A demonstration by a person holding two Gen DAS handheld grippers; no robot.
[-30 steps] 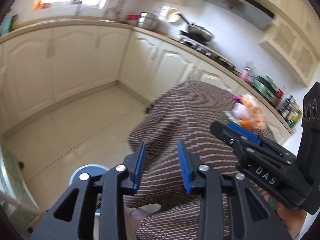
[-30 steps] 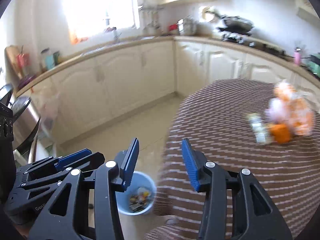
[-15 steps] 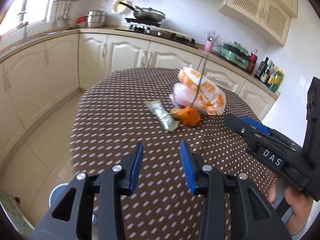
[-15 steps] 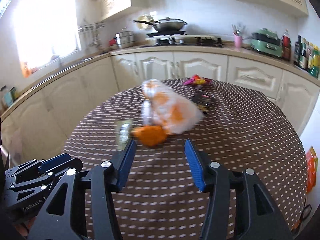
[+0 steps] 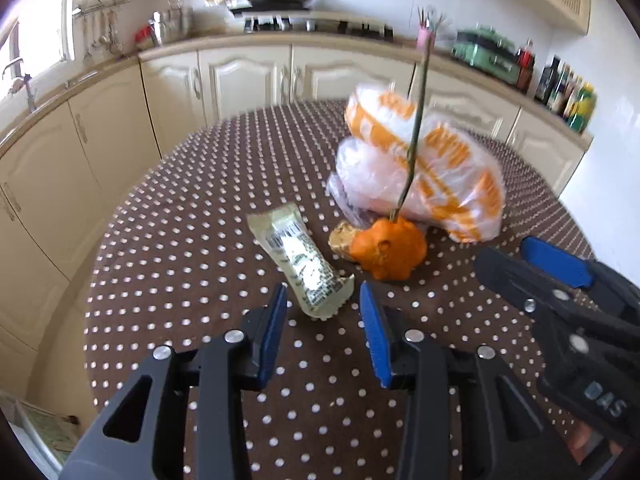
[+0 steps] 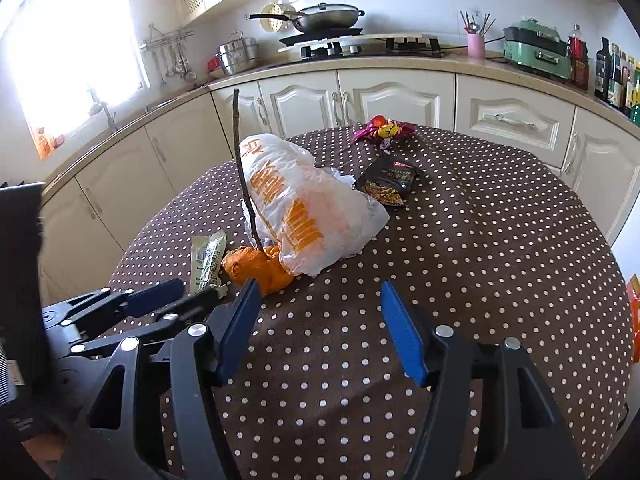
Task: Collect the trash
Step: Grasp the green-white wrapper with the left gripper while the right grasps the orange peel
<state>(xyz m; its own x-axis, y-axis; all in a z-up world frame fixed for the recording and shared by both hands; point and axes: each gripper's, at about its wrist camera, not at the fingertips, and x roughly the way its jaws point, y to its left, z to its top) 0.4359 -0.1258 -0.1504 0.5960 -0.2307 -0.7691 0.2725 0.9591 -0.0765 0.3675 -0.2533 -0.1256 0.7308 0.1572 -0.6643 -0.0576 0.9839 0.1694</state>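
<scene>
My left claw [image 5: 323,316] hovers spread and empty just short of a pale wrapper [image 5: 301,263] on the dotted tablecloth [image 6: 480,248]. My right claw [image 6: 318,312], empty, has just been opening wider. Beyond lie orange peel [image 6: 258,268], a plastic bag [image 6: 308,216], then two snack wrappers [image 6: 390,180].

Being counted on the brown polka-dot tablecloth [image 6: 480,240]: one white-and-orange plastic bag [image 6: 304,208], one orange peel [image 6: 256,268], one thin twig [image 6: 244,176], three wrappers — pale green [image 6: 208,258], black [image 6: 390,180], magenta [image 6: 382,131].
</scene>
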